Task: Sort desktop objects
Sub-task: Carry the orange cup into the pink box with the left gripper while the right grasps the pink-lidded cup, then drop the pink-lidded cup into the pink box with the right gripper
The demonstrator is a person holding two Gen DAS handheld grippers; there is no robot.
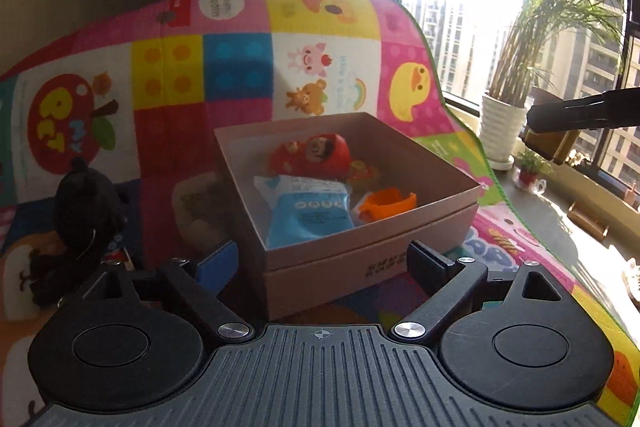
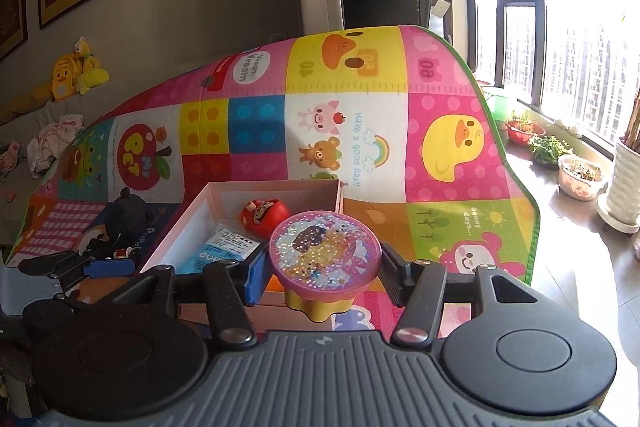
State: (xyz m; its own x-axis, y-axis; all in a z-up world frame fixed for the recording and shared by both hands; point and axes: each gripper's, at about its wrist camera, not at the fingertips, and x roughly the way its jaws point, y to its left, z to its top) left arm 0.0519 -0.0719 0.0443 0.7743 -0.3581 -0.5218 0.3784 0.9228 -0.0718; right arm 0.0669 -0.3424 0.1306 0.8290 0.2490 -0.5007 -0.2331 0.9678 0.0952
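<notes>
An open pink cardboard box sits on a colourful play mat. It holds a red doll, a blue-white packet and an orange piece. My left gripper is open and empty, its fingers either side of the box's near corner. My right gripper is shut on a pink glitter-lidded toy with a yellow base, held above the box's near right edge. The left gripper also shows in the right wrist view. The right gripper shows at the right edge of the left wrist view.
A black plush toy lies on the mat left of the box, also in the right wrist view. A beige object lies behind the box's left wall. Potted plants line the window sill at right.
</notes>
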